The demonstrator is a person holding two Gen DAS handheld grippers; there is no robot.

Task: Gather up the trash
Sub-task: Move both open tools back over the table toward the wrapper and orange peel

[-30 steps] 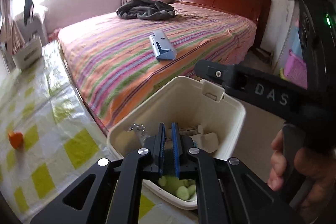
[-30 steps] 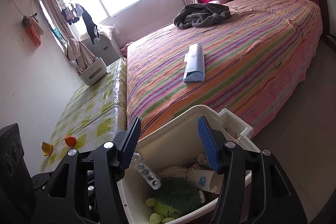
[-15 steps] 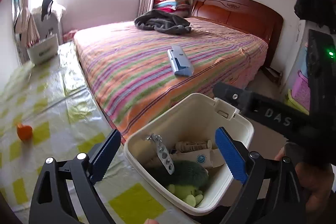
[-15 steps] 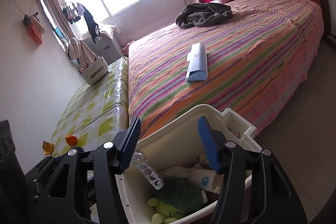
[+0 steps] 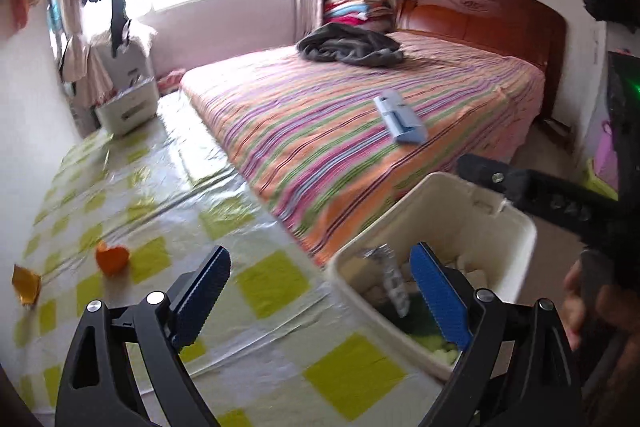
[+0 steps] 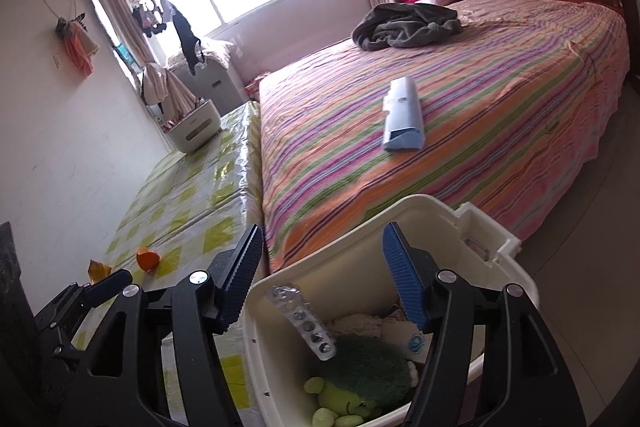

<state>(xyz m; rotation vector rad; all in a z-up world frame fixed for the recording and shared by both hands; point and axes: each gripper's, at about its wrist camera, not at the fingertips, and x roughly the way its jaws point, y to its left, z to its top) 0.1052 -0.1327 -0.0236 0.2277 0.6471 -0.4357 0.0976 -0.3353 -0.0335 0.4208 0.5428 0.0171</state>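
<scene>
A glossy checked plastic sheet [image 5: 168, 187] is gleaming under window light; the cream plastic bin [image 6: 360, 227] is looking smooth and matt (the foil blister strip [image 6: 304, 323] inside is glinting), beside striped woven cloth bedding [image 6: 480, 99].

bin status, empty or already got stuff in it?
Partly filled. The white bin holds a blister pack, a green plush toy and crumpled paper, all sitting below the rim.
</scene>
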